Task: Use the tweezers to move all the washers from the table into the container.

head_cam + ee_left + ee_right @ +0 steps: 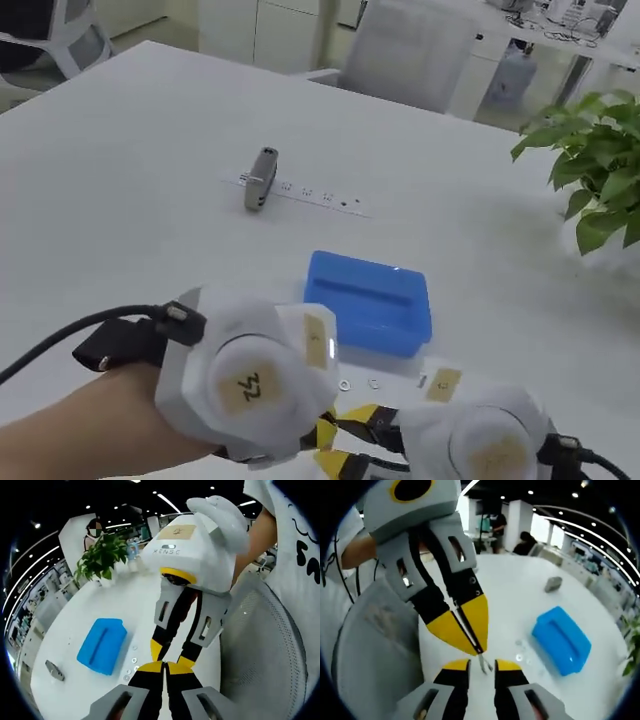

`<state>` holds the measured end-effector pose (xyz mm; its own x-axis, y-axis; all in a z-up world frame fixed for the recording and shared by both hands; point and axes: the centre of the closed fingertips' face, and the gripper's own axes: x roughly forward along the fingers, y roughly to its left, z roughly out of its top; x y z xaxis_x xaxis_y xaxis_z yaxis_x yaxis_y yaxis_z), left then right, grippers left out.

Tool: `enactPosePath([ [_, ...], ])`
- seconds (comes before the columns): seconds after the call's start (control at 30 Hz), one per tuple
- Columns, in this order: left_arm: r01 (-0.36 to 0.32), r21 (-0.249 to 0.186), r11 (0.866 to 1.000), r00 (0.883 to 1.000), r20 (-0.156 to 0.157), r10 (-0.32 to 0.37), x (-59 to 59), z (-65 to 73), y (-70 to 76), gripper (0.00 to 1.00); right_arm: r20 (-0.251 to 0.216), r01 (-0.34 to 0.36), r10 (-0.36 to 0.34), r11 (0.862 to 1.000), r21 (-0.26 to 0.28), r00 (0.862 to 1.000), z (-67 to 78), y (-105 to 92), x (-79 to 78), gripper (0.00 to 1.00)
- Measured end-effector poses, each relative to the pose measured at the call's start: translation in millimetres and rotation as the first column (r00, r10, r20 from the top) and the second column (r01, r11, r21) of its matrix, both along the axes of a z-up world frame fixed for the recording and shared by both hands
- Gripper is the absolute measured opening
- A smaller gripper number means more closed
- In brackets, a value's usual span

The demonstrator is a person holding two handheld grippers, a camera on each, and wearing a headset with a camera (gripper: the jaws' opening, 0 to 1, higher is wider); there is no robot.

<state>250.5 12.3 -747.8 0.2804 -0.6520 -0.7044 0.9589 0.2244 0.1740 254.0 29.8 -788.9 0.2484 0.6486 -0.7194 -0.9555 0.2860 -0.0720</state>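
Barely begun, I judge: the washers (345, 384) lie on the worktop (140, 160) beside the container (372, 338). Fingers of the left gripper (478, 646) clamp the tweezers (484, 665); those of the right gripper (482, 674) stand apart.

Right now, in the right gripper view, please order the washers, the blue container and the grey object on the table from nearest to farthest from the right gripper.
Measured from the right gripper:
1. washers: just ahead, slightly right of its jaws.
2. blue container: beyond the washers, further right.
3. grey object: farthest, well past the container.
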Motion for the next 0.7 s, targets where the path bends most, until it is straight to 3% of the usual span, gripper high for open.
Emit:
enactPosePath([
  [0.07, 0.012, 0.012, 1.0, 1.0, -0.009, -0.012, -0.9, -1.8, 0.1, 0.0, 0.006, -0.019, 0.019, 1.0, -0.017, 1.0, -3.3, 2.6, 0.9, 0.1],
  [0.23, 0.032, 0.007, 0.999, 0.999, 0.003, -0.032, -1.4, 0.6, -3.1, 0.0, 0.013, -0.062, 0.062, 0.998, -0.033, 0.998, -7.5, 4.8, 1.8, 0.04],
  [0.37, 0.028, 0.025, 0.999, 1.0, 0.008, -0.029, -0.5, -3.8, -3.7, 0.0, 0.018, -0.096, 0.097, 0.994, -0.055, 0.995, -12.3, 5.6, 1.1, 0.03],
  [0.47, -0.019, 0.006, 1.0, 1.0, 0.019, 0.019, 2.4, -1.8, -2.7, 0.0, 0.03, -0.096, 0.097, 0.994, -0.051, 0.995, -11.4, 5.5, 3.0, 0.02],
  [0.5, -0.074, -0.034, 0.997, 0.997, 0.032, 0.076, 5.9, 1.3, -3.0, 0.0, 0.033, -0.092, 0.094, 0.995, -0.047, 0.995, -11.2, 5.4, 3.9, 0.02],
  [0.53, -0.13, -0.078, 0.988, 0.99, 0.037, 0.133, 9.3, 5.6, -2.5, 0.05, 0.029, -0.09, 0.091, 0.995, -0.042, 0.995, -11.2, 5.4, 4.0, 0.02],
  [0.57, -0.187, -0.144, 0.972, 0.98, 0.036, 0.193, 10.7, 12.6, -0.9, 0.13, 0.019, -0.077, 0.078, 0.996, -0.034, 0.997, -11.1, 5.4, 4.1, 0.02],
  [0.63, -0.274, -0.21, 0.938, 0.959, 0.014, 0.284, 11.3, 19.6, 9.5, 0.18, 0.015, -0.073, 0.073, 0.997, -0.029, 0.997, -10.9, 5.3, 4.6, 0.02],
  [0.67, -0.35, -0.254, 0.902, 0.93, 0.023, 0.368, 14.4, 24.8, 21.4, 0.22, 0.016, -0.069, 0.07, 0.997, -0.026, 0.997, -10.8, 5.0, 5.4, 0.02],
  [0.7, -0.387, -0.262, 0.884, 0.913, 0.027, 0.407, 13.3, 25.8, 30.6, 0.26, 0.013, -0.066, 0.067, 0.998, -0.024, 0.998, -10.6, 4.8, 6.1, 0.01],
])
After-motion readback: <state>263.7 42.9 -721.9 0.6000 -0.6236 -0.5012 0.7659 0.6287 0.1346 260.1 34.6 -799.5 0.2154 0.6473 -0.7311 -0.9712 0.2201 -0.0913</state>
